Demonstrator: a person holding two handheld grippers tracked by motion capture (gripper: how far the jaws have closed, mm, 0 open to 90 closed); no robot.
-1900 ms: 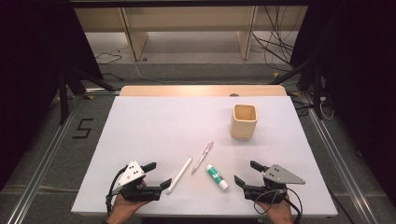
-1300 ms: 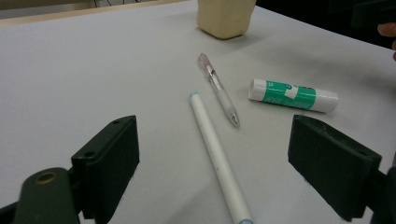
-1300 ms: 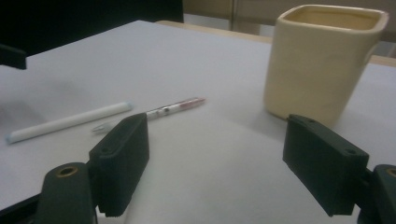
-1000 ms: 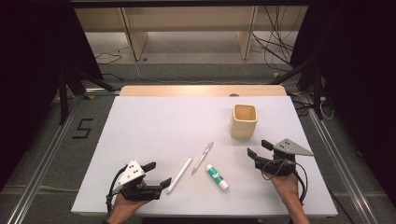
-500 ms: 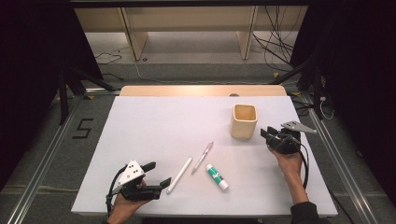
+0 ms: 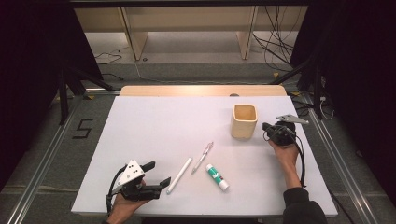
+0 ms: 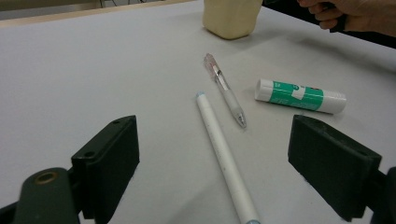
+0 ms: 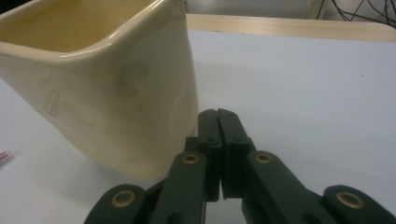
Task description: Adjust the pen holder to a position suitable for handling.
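A cream square cup (image 6: 244, 120) stands upright at the right of the white table (image 6: 154, 130); up close its wall (image 8: 107, 88) is right before my right gripper (image 8: 218, 116). That right gripper (image 6: 267, 131) is shut with nothing in it, just right of the cup. A white pen (image 6: 180, 175) (image 7: 224, 154), a clear pink pen (image 6: 202, 157) (image 7: 225, 88) and a green-and-white glue stick (image 6: 217, 177) (image 7: 301, 95) lie near the front middle. My left gripper (image 6: 156, 173) (image 7: 229, 172) is open, low at the front left, its jaws either side of the white pen's near end.
A wooden strip (image 6: 201, 90) runs along the table's far edge. Beyond it are floor, cables and furniture legs. A "5" (image 6: 83, 128) is marked on the floor to the left. The other hand (image 7: 348, 14) holding its gripper shows past the cup.
The right gripper has moved from the front right edge away and up to the cup's right side, and its jaws have gone from apart to shut. The left gripper has stayed put.
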